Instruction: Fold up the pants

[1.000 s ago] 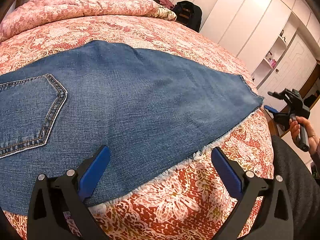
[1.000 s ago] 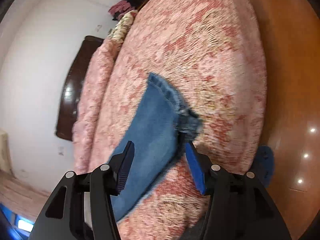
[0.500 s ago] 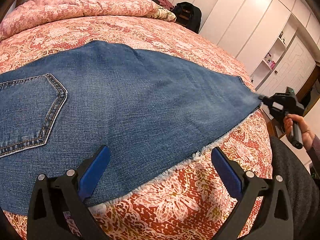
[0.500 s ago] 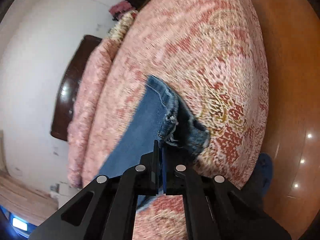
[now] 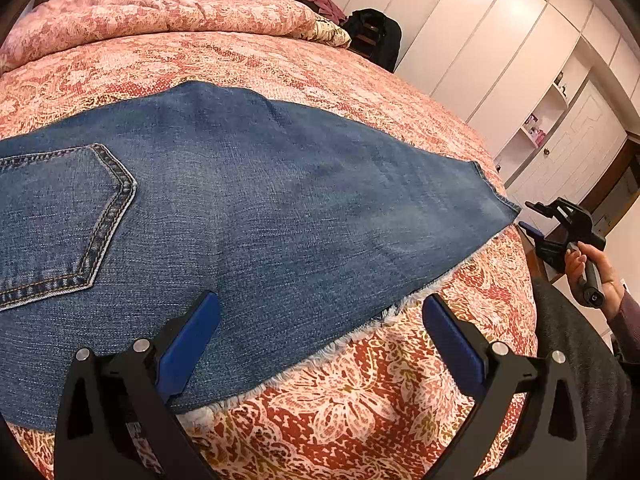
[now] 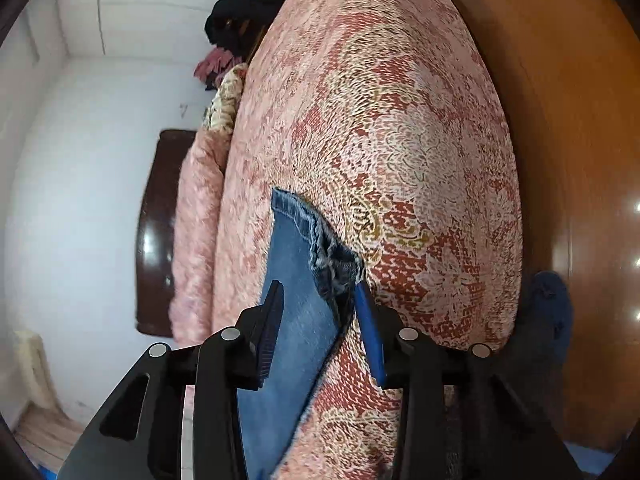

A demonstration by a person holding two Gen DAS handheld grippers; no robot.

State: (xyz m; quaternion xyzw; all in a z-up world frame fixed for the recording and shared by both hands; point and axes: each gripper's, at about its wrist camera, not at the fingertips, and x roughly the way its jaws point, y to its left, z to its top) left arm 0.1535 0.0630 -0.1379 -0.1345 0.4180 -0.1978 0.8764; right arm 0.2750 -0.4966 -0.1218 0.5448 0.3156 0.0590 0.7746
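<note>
A bed (image 5: 360,92) covered in a red and pink floral spread fills the room's middle, with a dark wooden headboard (image 6: 154,232) at its far end, white wardrobe doors (image 5: 492,40) along the right wall and a polished wooden floor (image 6: 580,140) beside it. A rolled pink quilt (image 5: 160,8) lies at the far end of the bed, and dark clothes (image 5: 372,32) are heaped just past it.

The pants (image 5: 248,216), blue denim, lie flat across the bed, back pocket (image 5: 56,220) to the left and the leg running to the right edge, its frayed side edge (image 5: 360,332) towards the near side.

The left gripper (image 5: 320,344) hovers over that frayed edge, its blue-padded fingers (image 5: 188,344) spread wide and holding nothing.

The right gripper (image 6: 318,324) is at the hem (image 6: 316,236) of the leg by the bed's right edge. Its fingers (image 6: 370,332) stand apart on either side of the denim corner, not closed on it. In the left wrist view the same gripper (image 5: 560,228) sits just off the hem, with the person's hand (image 5: 592,268) on its handle.
</note>
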